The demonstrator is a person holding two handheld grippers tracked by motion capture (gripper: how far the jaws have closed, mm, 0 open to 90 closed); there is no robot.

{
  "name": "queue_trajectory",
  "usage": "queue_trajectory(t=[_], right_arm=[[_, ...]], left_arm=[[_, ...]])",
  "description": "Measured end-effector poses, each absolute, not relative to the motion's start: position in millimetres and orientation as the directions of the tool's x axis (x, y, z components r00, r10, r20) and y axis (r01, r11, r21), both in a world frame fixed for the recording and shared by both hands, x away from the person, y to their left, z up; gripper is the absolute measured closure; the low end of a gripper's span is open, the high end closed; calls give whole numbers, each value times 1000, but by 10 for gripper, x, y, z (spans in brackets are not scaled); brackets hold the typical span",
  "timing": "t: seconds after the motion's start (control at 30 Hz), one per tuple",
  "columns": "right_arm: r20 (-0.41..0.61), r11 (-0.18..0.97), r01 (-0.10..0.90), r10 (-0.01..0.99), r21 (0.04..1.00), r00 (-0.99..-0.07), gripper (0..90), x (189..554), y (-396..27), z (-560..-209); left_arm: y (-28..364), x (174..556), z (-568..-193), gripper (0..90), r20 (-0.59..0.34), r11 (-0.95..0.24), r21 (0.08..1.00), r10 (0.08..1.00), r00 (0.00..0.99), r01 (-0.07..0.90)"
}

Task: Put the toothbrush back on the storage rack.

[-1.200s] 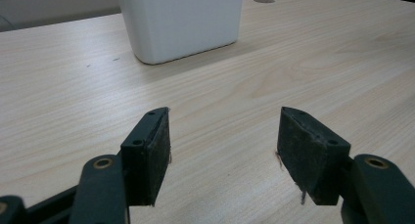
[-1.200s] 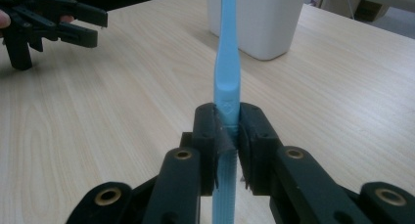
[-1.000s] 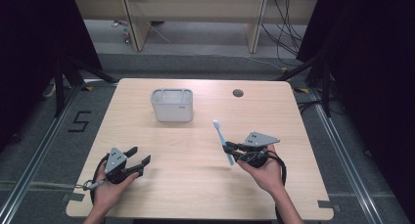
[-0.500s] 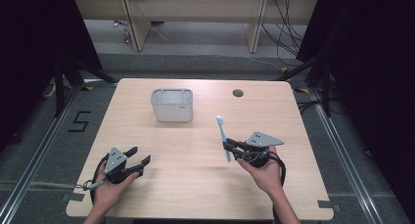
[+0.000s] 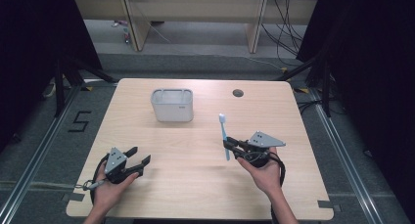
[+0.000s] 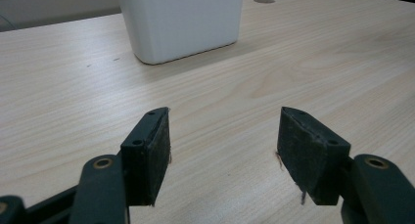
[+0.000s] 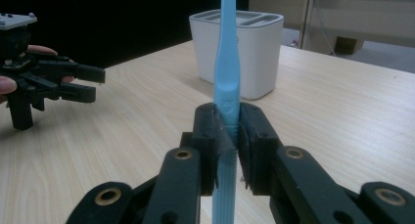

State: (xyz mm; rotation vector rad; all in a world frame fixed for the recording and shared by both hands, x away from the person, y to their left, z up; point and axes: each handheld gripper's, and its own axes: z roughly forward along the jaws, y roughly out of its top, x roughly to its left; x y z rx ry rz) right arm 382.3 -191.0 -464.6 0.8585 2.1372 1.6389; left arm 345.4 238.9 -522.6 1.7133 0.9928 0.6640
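Observation:
My right gripper (image 5: 228, 145) is at the front right of the wooden table (image 5: 195, 190). It is shut on the handle of a light blue toothbrush (image 5: 224, 133), which stands nearly upright with its white head on top. In the right gripper view the toothbrush (image 7: 227, 53) is pinched between the pads of that gripper (image 7: 228, 131). A white slotted holder (image 5: 172, 105) stands at the back left-centre, apart from both grippers. At the front left my left gripper (image 5: 139, 154) is open and empty, with bare table between its jaws (image 6: 225, 141) and the holder (image 6: 181, 23) ahead.
A round cable hole (image 5: 238, 93) lies at the table's back right. The left gripper (image 7: 96, 84) appears at the left of the right gripper view, beyond the holder (image 7: 254, 53). Dark floor with rails surrounds the table.
The toothbrush has tipped a little more upright in the right gripper. Both hands have stayed where they were.

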Motion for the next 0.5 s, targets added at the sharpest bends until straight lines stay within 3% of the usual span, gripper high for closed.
queue_trajectory(t=[0.5], right_arm=[[115,135,254,629,958,-769,788,3811,-1883,-4667]], left_arm=[[2416,3446,-5220,370,-63,-103,951,857,511,290]])
